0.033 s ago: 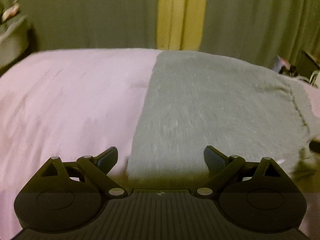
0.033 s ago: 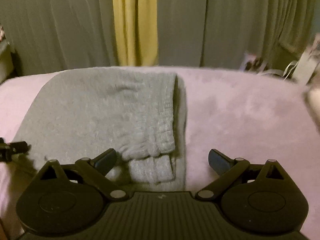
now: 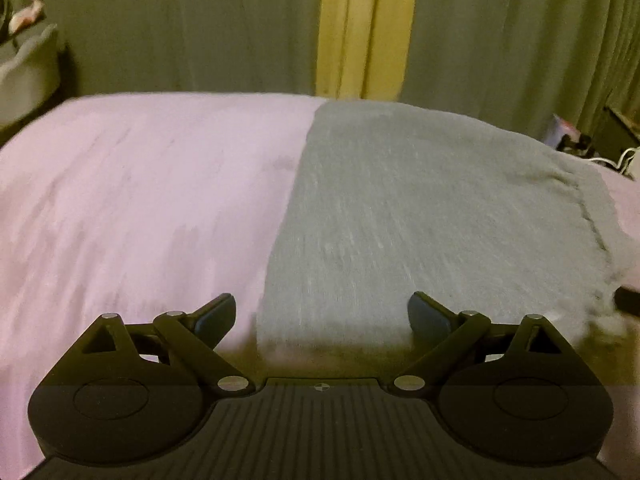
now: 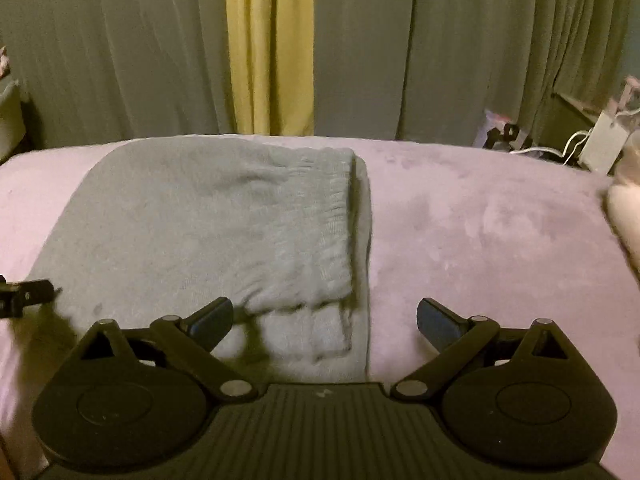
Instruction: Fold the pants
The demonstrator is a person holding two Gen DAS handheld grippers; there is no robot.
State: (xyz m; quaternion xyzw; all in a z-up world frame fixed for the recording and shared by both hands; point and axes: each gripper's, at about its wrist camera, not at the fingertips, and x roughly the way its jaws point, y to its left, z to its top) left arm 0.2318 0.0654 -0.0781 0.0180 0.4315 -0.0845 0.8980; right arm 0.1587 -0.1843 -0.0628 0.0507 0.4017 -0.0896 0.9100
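Grey pants point(image 3: 432, 216) lie folded flat on a pink bed cover point(image 3: 140, 208). In the right wrist view the pants point(image 4: 208, 232) show the ribbed waistband and cuffs stacked at their right edge. My left gripper point(image 3: 322, 316) is open and empty, just above the near left edge of the pants. My right gripper point(image 4: 325, 322) is open and empty, above the near right corner of the pants. The left gripper's finger point(image 4: 24, 294) shows at the left edge of the right wrist view.
Grey-green curtains with a yellow strip point(image 4: 270, 48) hang behind the bed. Cables and a white box point(image 4: 600, 144) sit at the far right. A pale pillow point(image 4: 626, 216) lies at the bed's right edge. A shelf point(image 3: 28, 68) stands at the far left.
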